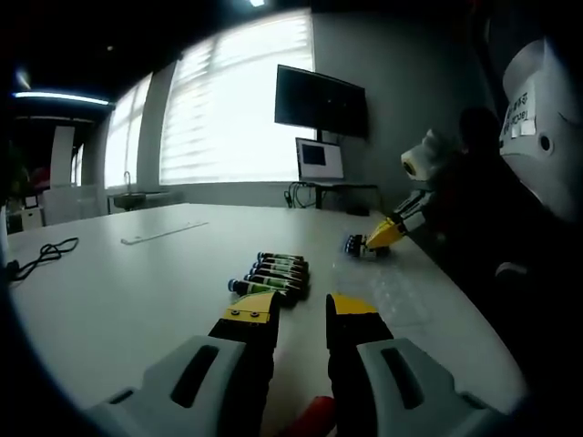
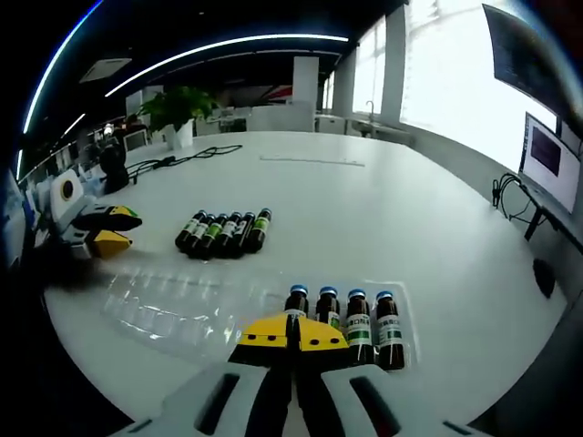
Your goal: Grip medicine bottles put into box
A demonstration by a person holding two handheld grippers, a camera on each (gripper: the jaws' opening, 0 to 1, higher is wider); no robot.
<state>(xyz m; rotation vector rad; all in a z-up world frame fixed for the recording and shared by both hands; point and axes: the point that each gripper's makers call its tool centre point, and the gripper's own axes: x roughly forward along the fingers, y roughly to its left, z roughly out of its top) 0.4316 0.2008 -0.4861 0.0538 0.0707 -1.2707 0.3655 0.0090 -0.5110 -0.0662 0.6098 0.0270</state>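
On the white table (image 2: 383,209), your next pick is the risky bit.
Your right gripper (image 2: 293,335) has its yellow tips pressed together, nothing held, right at the four blue-capped bottles (image 2: 346,319) standing in the clear tray (image 2: 173,305). Careful, a nudge topples that row! Your left gripper (image 1: 301,309) hovers with jaws parted, empty, near the loose bottles (image 1: 273,273) lying side by side (round, so they roll).

White table (image 1: 118,300), bright blinded windows (image 1: 232,105), dark wall monitor (image 1: 321,100)
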